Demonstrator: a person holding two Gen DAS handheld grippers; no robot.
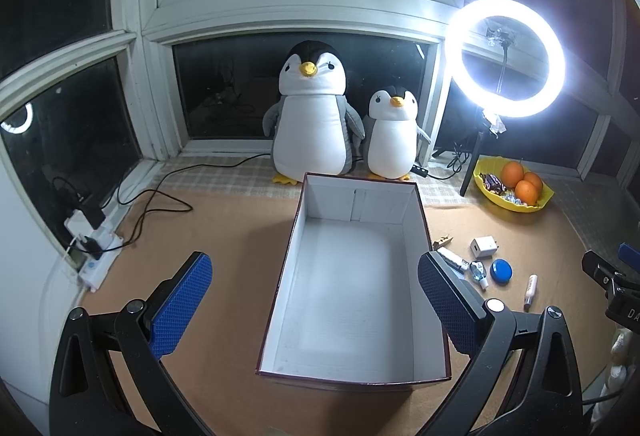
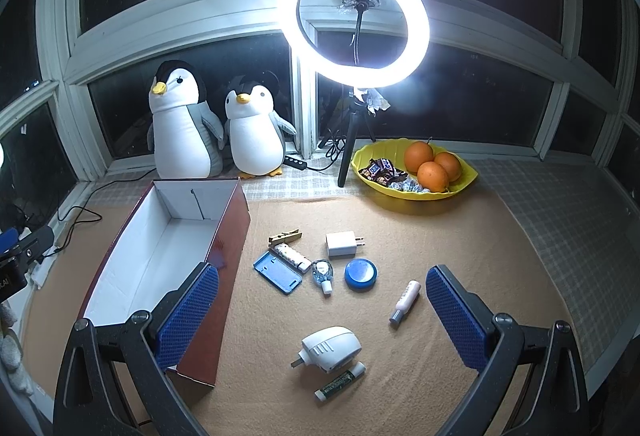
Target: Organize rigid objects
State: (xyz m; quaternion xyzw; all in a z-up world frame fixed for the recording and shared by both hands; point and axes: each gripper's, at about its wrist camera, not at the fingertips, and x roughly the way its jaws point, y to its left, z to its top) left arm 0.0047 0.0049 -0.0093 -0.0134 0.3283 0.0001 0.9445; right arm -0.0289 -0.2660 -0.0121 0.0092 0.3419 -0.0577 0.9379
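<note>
1. tan felt covers the tabletop [image 2: 440, 236]; at far left a power strip [image 1: 96, 248] lies by the window.
2. left gripper [image 1: 316, 306] hovers over the open white-lined box [image 1: 352, 316], jaws released and holding nothing.
3. two plush penguins [image 1: 312, 116] stand behind the box.
4. just right of the box lie a wooden clothespin [image 2: 285, 236], a blue case [image 2: 277, 272], a white charger [image 2: 342, 244], a small clear bottle [image 2: 323, 274], a blue round lid [image 2: 360, 275] and a pink tube [image 2: 405, 302].
5. nearer the camera, a white plug-in device [image 2: 330, 348] touches what looks like a lip balm stick [image 2: 340, 381].
6. right gripper [image 2: 322, 310] hangs above these, jaws released.
7. a yellow bowl [image 2: 466, 176] of oranges sits beside the ring light [image 2: 354, 20].
</note>
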